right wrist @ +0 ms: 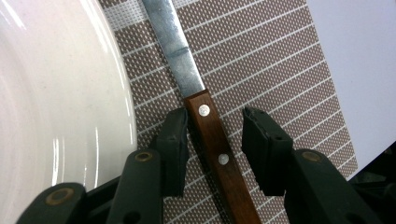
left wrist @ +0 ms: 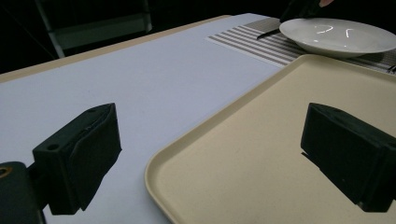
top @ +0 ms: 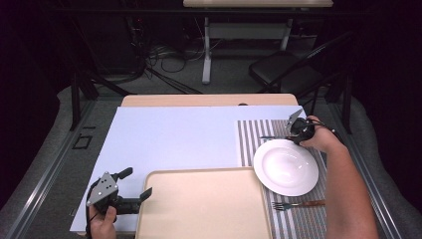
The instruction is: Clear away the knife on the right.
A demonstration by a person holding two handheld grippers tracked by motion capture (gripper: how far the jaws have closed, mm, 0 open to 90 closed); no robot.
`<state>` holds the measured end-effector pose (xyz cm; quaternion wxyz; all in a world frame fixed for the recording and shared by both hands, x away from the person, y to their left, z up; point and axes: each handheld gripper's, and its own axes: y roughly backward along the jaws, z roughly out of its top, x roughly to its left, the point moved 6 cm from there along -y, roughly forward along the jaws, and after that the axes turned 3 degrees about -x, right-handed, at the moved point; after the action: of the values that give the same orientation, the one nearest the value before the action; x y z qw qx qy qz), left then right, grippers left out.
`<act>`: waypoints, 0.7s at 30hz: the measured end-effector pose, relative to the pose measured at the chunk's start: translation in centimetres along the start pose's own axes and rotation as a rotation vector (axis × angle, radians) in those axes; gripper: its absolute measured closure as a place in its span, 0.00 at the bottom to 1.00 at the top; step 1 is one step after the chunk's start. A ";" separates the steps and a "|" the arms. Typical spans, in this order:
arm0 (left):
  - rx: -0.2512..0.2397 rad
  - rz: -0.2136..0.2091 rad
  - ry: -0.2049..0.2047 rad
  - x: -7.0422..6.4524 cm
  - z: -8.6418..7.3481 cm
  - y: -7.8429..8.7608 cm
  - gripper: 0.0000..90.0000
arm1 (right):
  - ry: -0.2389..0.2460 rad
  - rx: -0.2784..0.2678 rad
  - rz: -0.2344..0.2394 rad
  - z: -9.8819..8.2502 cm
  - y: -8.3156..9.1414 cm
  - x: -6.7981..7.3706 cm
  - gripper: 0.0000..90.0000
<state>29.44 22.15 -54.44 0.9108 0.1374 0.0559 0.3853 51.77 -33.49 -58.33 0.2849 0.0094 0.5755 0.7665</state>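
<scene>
The right gripper (right wrist: pixel 212 142) is down over a table knife with a dull steel blade and a riveted brown wooden handle (right wrist: pixel 215 154), which lies flat on the brown-and-white striped woven placemat (right wrist: pixel 280 70) at the right end of the table, in the strip between the round white ceramic plate (top: pixel 285 167) and the mat's far edge. Seen along that gripper, the handle runs straight up the middle of the gap, its long axis in line with the jaws' reach, blade pointing away past the fingertips and alongside the plate's rim. The jaws straddle the handle just behind the first rivet: the pad on the plate side sits against or just beside the wood, while the other stands apart with bare mat showing, so the claw is partly closed around the handle but not yet clamped on it. My reading is that the coming squeeze depends on that alignment, since the pads meet the handle's flat sides squarely. The left gripper (top: pixel 134 185) is well apart, at the near left corner of the table, jaws spread wide and empty astride the left rim of the beige plastic tray (left wrist: pixel 196 135); the right hand is plainly the nearer one. A fork with a wooden handle (top: pixel 298 203) lies on the mat near the plate's near side.
</scene>
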 end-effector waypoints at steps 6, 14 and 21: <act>0.000 -0.001 0.000 0.0 0.0 0.0 0.06 | 0.011 -0.003 0.008 0.0 0.0 0.0 0.69; 0.001 -0.001 0.000 0.0 0.0 -0.1 0.06 | 0.048 0.012 0.016 0.1 0.0 0.1 0.71; 0.001 -0.002 0.001 0.0 0.0 -0.1 0.06 | 0.110 0.030 0.020 0.3 0.0 0.3 0.74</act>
<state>29.51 22.08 -54.50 0.9110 0.1376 0.0566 0.3846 51.66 -33.12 -58.33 0.2448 -0.0227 0.6017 0.7600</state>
